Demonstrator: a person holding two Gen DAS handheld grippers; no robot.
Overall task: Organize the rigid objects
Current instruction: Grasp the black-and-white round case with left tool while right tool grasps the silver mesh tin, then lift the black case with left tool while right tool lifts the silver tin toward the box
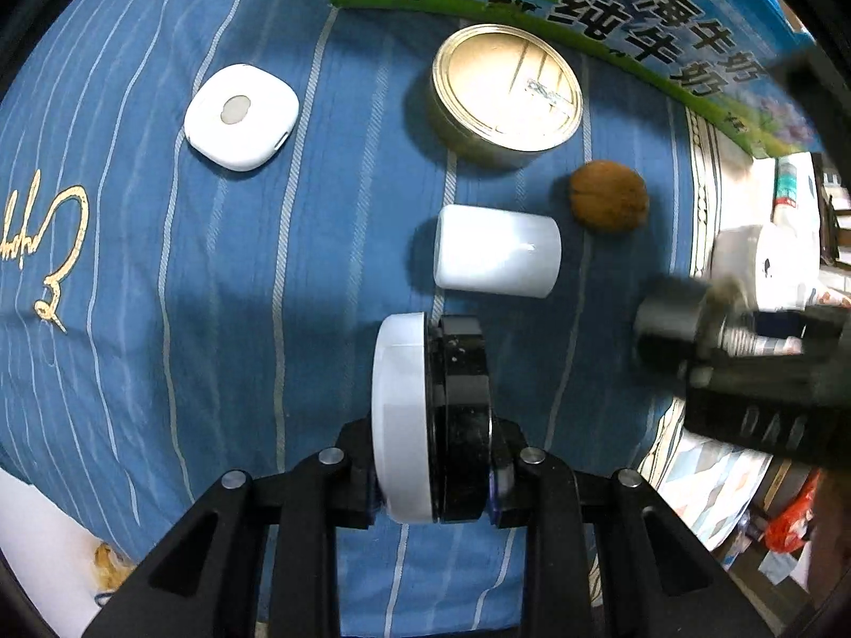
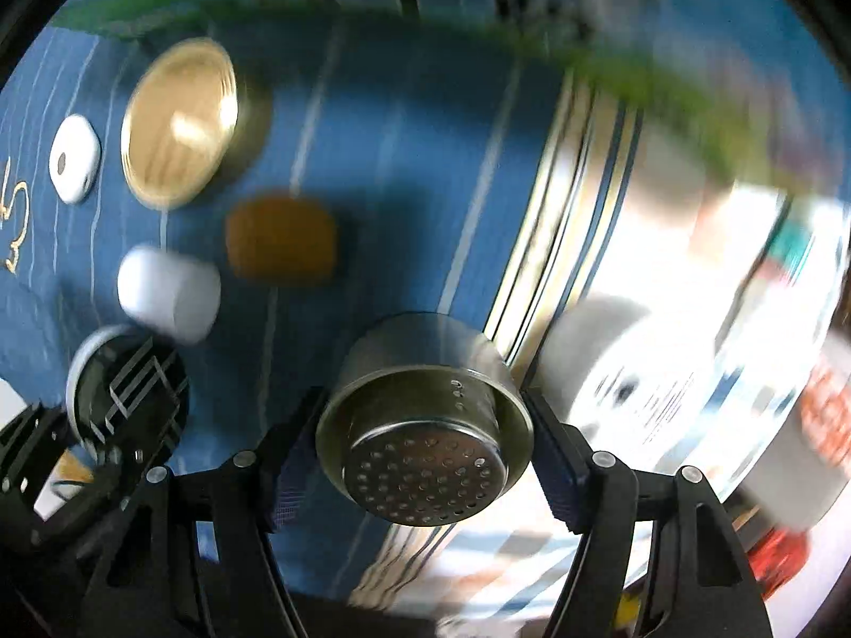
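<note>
Blue striped cloth covers the surface, and on it lie 4 loose things: 1 white rounded-square case with a grey dot on top, 1 gold-lidded round tin, 1 brown walnut-like nut and 1 white cylinder lying on its side. The tin sits beyond the cylinder, the nut just right of both and apart from them, the case well off to the left. 1 green-and-blue milk carton with printed characters lies along the far edge of the cloth. The left tongs are clamped narrow on 1 round puck, white on one face and black on the other, held on edge above the cloth just in front of the white cylinder. The right tongs straddle 1 metal strainer cup with a perforated base turned toward the camera; its rim sits between the blue pads, though the blur leaves it unclear whether both pads press on it. That cup hangs near the striped right border of the cloth, well right of the nut. From the left view the right tongs appear as a dark blurred shape at the right edge. Cluttered household goods beyond the cloth are too smeared to count.
</note>
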